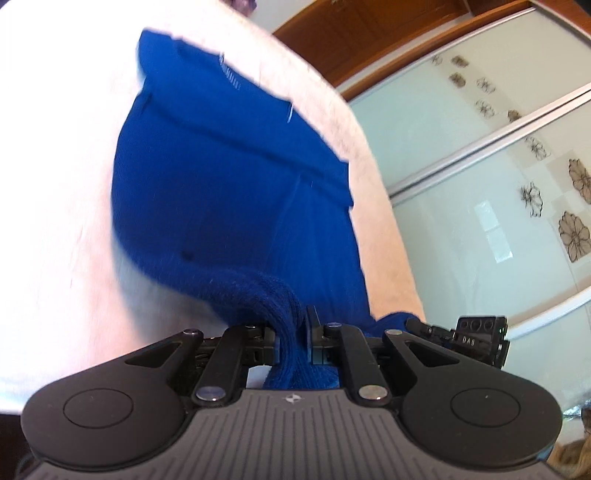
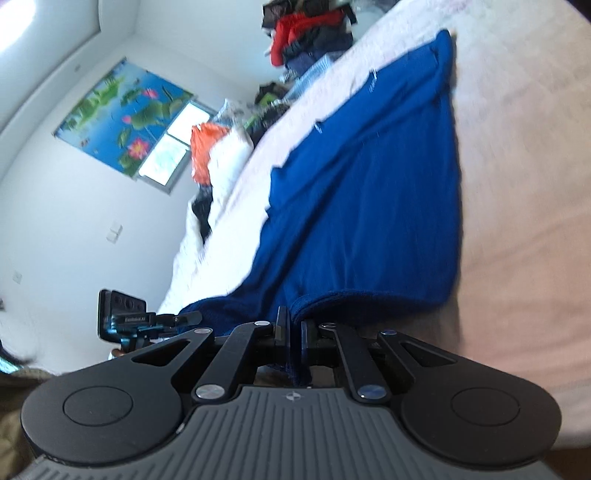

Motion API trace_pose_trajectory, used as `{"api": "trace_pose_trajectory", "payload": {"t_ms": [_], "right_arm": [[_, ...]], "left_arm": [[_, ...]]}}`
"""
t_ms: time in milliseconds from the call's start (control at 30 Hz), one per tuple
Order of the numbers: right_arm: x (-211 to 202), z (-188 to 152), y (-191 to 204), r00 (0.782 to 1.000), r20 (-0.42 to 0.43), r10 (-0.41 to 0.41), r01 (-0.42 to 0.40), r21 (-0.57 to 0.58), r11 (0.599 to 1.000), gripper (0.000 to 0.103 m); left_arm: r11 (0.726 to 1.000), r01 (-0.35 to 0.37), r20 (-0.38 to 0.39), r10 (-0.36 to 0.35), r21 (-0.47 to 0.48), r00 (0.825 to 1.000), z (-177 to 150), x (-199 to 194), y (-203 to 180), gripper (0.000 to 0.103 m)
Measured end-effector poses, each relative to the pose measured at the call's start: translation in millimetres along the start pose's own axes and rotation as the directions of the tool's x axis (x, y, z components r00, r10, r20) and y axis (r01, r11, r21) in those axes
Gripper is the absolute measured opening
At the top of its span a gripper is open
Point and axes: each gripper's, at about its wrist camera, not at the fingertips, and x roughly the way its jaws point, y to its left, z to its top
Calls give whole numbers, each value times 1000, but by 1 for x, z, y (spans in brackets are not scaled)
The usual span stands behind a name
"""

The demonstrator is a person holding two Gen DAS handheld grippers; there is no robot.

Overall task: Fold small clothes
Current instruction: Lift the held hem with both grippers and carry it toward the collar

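Note:
A blue knit garment [image 1: 229,177] lies stretched across a pale pink bed cover [image 1: 55,184]. My left gripper [image 1: 290,328] is shut on one bunched near corner of it; cloth runs down between the jaws. My right gripper [image 2: 293,325] is shut on the other near edge of the same blue garment [image 2: 369,192], which stretches away from it over the bed cover [image 2: 517,184]. The other gripper shows at the edge of each view, at the right in the left wrist view [image 1: 476,339] and at the left in the right wrist view [image 2: 125,314]. The views are blurred.
A sliding wardrobe with frosted flower-patterned doors [image 1: 498,166] stands beyond the bed edge. Piles of clothes [image 2: 310,33] and an orange and white bundle [image 2: 218,155] lie along the far side of the bed. A flower poster [image 2: 122,114] and a window [image 2: 170,144] are on the wall.

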Motion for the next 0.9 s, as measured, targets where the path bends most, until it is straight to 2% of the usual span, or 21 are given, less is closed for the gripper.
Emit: {"api": "trace_pose_trajectory", "payload": {"t_ms": [133, 267, 367, 500, 600, 733, 900], "right_arm": [[11, 16, 1, 999, 36, -2, 2, 0, 1000, 10], [25, 34, 1, 996, 71, -47, 47, 1, 999, 10], [42, 43, 6, 991, 104, -83, 84, -10, 996, 10], [54, 53, 4, 977, 141, -163, 167, -22, 986, 10], [64, 59, 0, 960, 165, -228, 233, -14, 972, 10], [74, 63, -8, 933, 197, -302, 310, -8, 951, 10], [89, 69, -8, 912, 229, -341, 359, -41, 932, 10]], "left_arm": [[1000, -10, 49, 9, 16, 999, 17, 9, -10, 11], [996, -72, 90, 68, 48, 994, 31, 20, -22, 11], [990, -133, 131, 125, 54, 984, 39, 20, -25, 11], [970, -239, 197, 226, 45, 954, 46, 29, -25, 11], [958, -286, 237, 271, 33, 933, 50, 36, -21, 11], [947, -321, 234, 312, 3, 921, 58, 47, -12, 11], [914, -406, 250, 388, 25, 887, 63, 61, -15, 12]]}}
